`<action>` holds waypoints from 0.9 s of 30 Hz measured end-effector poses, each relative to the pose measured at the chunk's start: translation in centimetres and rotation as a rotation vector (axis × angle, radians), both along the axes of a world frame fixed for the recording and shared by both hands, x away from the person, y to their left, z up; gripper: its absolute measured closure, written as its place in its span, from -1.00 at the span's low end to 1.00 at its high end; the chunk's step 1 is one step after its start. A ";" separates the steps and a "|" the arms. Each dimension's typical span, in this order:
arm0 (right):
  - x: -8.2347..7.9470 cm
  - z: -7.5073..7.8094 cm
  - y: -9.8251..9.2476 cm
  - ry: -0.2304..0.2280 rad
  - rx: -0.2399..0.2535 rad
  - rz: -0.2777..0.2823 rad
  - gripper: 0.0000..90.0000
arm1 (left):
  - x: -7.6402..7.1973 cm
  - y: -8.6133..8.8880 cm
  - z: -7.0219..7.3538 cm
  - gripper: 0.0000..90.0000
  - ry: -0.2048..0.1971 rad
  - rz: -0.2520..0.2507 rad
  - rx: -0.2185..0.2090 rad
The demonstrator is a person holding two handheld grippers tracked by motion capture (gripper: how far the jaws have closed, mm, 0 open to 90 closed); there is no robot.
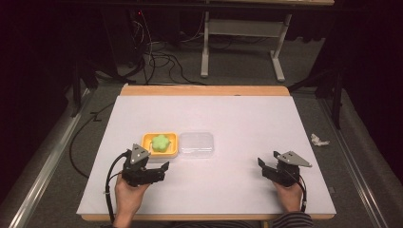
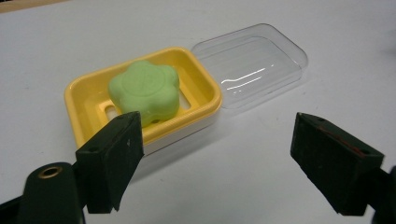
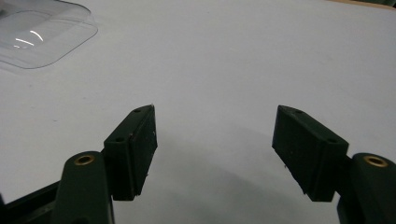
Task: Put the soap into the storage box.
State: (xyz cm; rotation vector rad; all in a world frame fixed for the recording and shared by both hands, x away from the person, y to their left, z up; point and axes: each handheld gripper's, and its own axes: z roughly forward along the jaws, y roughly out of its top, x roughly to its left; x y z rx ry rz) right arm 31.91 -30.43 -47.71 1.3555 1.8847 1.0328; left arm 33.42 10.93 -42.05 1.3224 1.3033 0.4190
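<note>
While nothing is held yet, both low in the frame: left gripper (image 1: 156, 167) wide, just short of the yellow soap dish (image 1: 160, 145) with green soap (image 1: 161, 143) at centre left — right gripper (image 1: 268, 163) wide, lower right. Clear lid (image 1: 196, 144) alongside. Probably pre-grasp; next, lid onto dish — gentle, level pinch.

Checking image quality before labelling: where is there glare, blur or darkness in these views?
High view: dark surroundings, brightly lit white table. Left gripper view: glare streaks on the clear plastic lid; near jaws soft. Right gripper view: the lid's corner glints, jaws slightly blurred.
</note>
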 end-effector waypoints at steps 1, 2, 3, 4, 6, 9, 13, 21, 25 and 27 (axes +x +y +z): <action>0.0 0.0 0.0 -0.001 -0.001 0.000 -0.31 | -0.1 0.0 0.0 -0.61 0.003 -0.002 0.004; 0.0 0.0 0.0 0.000 0.000 0.000 -0.31 | -0.1 0.0 0.0 -0.61 0.003 -0.002 0.002; 0.0 0.0 0.0 0.001 0.001 0.000 -0.31 | -0.1 0.0 0.0 -0.61 0.002 -0.001 -0.004; 0.0 0.0 0.0 0.001 0.001 0.000 -0.31 | -0.2 0.0 0.0 -0.61 -0.002 0.000 -0.004; 0.0 0.0 0.0 0.001 -0.001 0.000 -0.31 | -0.4 0.0 0.1 -0.61 0.000 -0.006 -0.003; 0.0 0.0 0.0 0.000 -0.001 0.000 -0.31 | -0.7 0.0 0.1 -0.61 -0.002 -0.011 -0.011; 0.0 0.0 0.0 0.000 -0.002 0.001 -0.31 | -1.0 -0.2 0.1 -0.61 -0.005 -0.015 -0.023; 0.0 0.0 0.1 -0.003 -0.003 0.000 -0.31 | -1.2 -0.6 -0.3 -0.61 -0.002 -0.029 -0.025; 0.0 0.0 0.1 -0.004 -0.003 -0.001 -0.31 | -1.3 -0.8 -0.4 -0.61 0.003 -0.034 -0.031; 0.0 0.0 0.1 -0.005 -0.003 0.000 -0.31 | -1.3 -0.9 -0.5 -0.61 0.006 -0.037 -0.036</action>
